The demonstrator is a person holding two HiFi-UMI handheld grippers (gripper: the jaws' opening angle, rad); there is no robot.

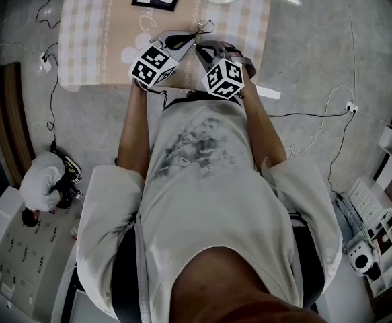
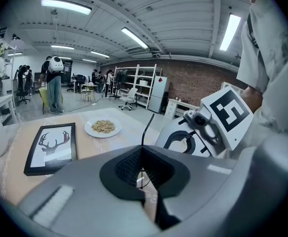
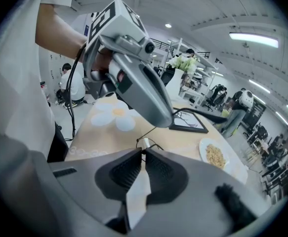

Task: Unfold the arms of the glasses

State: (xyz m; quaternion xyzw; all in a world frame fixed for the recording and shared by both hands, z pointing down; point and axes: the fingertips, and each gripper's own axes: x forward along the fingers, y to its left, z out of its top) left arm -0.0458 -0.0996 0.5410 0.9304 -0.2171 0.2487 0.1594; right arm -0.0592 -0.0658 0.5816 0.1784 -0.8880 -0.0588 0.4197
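Pinching right gripper [image 3: 143, 154]: pads closed on the thin wire glasses [image 3: 145, 143].
Left gripper [image 2: 143, 174]: pads together on the glasses' wire, above the tablecloth [image 1: 88, 39].
Obstruction: left gripper's body hides part of the tablecloth in the right gripper view.
Surroundings: deer picture [image 2: 51, 148], plate of grains [image 2: 103, 127], well beyond.
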